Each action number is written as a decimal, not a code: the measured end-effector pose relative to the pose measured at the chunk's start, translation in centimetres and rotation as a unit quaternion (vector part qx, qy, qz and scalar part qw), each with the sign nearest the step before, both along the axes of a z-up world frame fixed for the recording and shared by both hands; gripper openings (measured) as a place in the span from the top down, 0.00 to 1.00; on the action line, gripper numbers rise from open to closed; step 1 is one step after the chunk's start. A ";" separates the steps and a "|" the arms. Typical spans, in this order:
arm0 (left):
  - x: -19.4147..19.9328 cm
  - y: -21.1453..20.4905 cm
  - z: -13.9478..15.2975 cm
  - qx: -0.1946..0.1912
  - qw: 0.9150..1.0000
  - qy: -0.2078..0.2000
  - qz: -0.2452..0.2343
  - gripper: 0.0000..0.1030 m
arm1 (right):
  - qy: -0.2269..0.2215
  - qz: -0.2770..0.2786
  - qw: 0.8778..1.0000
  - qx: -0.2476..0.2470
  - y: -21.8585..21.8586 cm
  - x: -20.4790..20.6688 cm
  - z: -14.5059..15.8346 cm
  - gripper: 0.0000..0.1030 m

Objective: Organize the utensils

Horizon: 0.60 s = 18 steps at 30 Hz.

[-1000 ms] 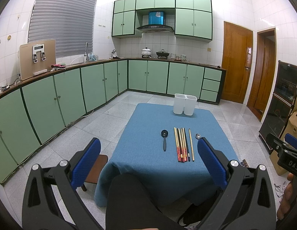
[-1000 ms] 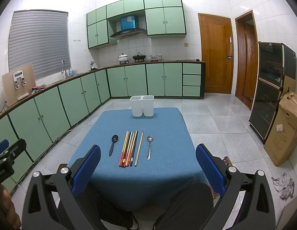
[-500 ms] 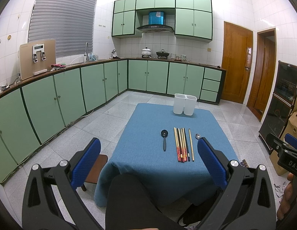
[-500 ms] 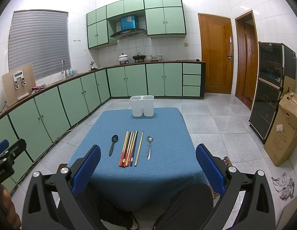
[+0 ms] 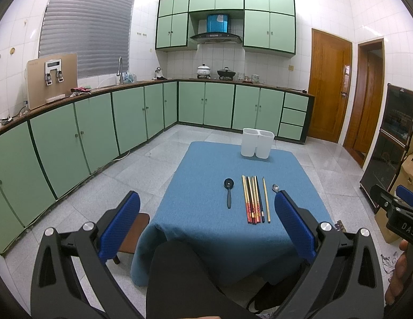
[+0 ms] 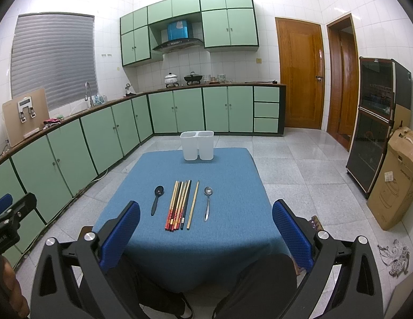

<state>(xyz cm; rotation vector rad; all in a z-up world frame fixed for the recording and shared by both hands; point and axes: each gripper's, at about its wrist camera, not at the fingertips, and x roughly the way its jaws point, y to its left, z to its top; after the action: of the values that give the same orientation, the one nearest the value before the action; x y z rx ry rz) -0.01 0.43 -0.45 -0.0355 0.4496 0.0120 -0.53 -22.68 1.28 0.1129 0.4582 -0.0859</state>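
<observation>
On the blue-covered table (image 6: 227, 239), the utensils lie in a row: black spoon (image 6: 156, 200), bundle of chopsticks (image 6: 178, 204), one separate pale chopstick (image 6: 193, 204), and metal spoon (image 6: 207, 202). The white two-compartment holder (image 6: 197, 145) stands at the far edge, well apart from the row and apparently empty.

Nothing has changed over the last second: utensils, holder and both grippers occupy the same positions. Judgement: sorting has not started; every item awaits transfer.

The left gripper (image 5: 206, 226) and right gripper (image 6: 206, 228) both hang short of the table with jaws spread wide, holding nothing.

The right wrist view shows the metal spoon complete. In the left wrist view only its bowl (image 5: 275, 187) is visible; the rest is hidden behind a blue pad.
</observation>
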 end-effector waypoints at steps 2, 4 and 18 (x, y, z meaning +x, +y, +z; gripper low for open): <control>0.2 0.0 -0.3 0.000 1.000 0.003 0.000 0.05 | 0.002 0.000 1.000 0.000 0.1 0.3 -0.1 0.06; 0.6 -0.1 -0.5 0.002 1.000 0.008 0.000 0.05 | 0.005 0.000 1.000 -0.001 0.1 0.5 -0.8 0.06; 12.9 -0.6 -10.4 0.008 0.990 0.116 -0.075 0.05 | 0.087 0.015 0.996 -0.025 -0.4 10.7 -10.1 0.06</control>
<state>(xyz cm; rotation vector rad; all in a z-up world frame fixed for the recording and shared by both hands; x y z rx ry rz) 12.91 -0.15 -10.90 0.0154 0.6838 -0.1291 10.12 -23.11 -8.80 0.0499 0.6306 -0.0780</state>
